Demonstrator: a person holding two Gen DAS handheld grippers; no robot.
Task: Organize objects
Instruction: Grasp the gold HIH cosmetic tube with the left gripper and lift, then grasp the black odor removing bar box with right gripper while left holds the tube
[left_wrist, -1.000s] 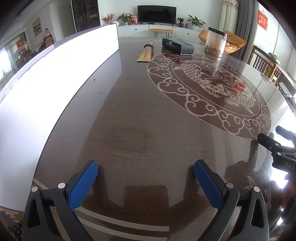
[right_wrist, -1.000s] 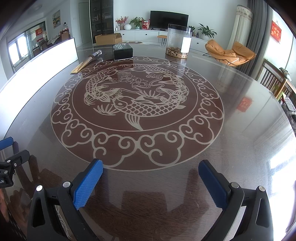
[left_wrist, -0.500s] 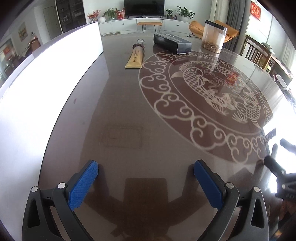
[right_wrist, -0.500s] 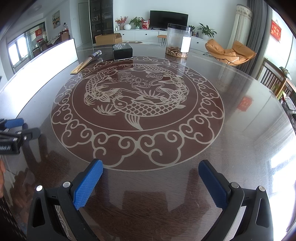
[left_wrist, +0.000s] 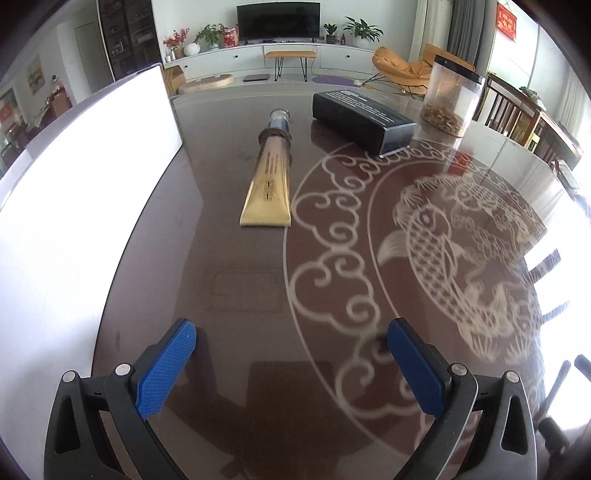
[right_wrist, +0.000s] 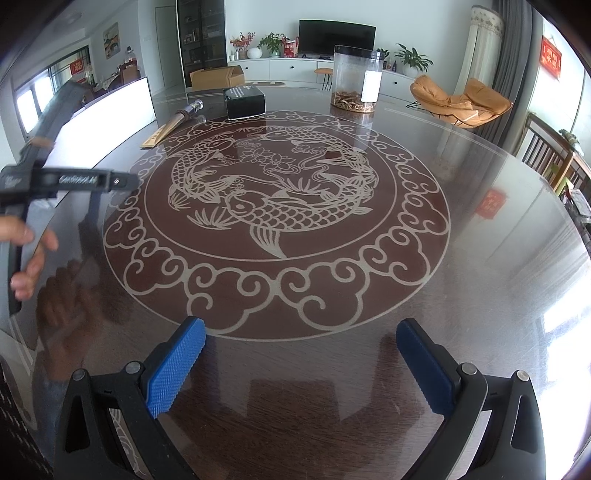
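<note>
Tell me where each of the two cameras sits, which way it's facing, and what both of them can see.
Left wrist: sits on the left gripper, jaws open, facing the gold tube and white board.
Right wrist: sits on the right gripper, jaws open, facing the carp medallion; a hand holds the left gripper at the left edge.
Shared: tube, black box, clear jar, medallion, television.

Colours on show
Gold tube (left_wrist: 269, 184) and black box (left_wrist: 364, 120) are lying on dark brown table (left_wrist: 229, 266) showing pale fish-and-cloud pattern.
</note>
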